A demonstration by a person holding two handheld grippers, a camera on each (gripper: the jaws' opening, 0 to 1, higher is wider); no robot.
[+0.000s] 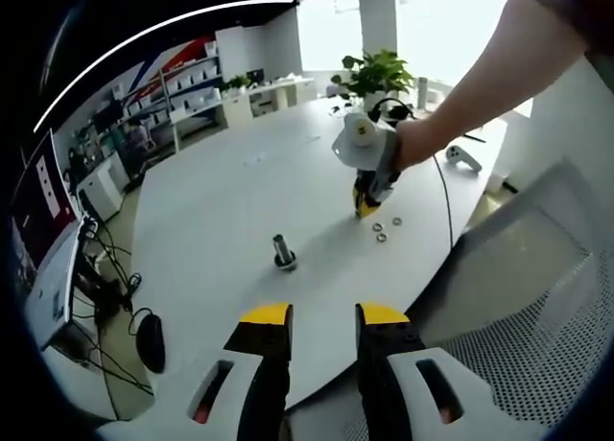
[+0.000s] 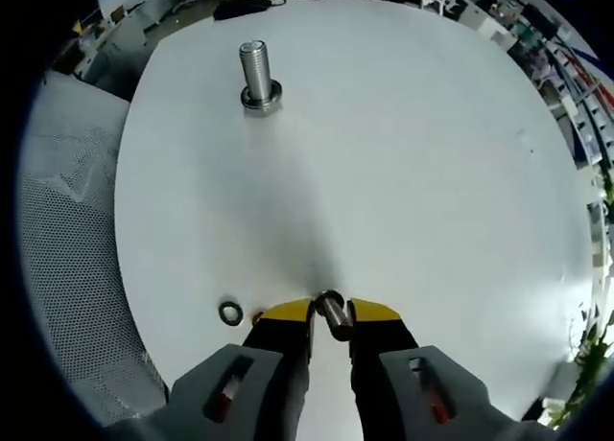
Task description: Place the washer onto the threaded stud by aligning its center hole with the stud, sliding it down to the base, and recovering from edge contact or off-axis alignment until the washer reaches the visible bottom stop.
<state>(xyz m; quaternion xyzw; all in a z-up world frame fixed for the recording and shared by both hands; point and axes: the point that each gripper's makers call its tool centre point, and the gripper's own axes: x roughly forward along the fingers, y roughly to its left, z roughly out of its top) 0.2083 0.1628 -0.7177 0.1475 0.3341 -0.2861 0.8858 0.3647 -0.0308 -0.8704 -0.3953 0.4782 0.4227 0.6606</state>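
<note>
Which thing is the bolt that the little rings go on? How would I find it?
Look at the big white table. Out in its open middle stands one thing by itself: the threaded stud, a short grey metal post pointing straight up from a wider round base. The washers lie flat near the right gripper; the stud is the only upright piece.

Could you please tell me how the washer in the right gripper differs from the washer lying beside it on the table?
The held washer stands on edge between the right gripper tips; the loose washer lies flat on the white table, untouched. Only the loose washer shows its hole. Both are small metal rings, far from the threaded stud.
</note>
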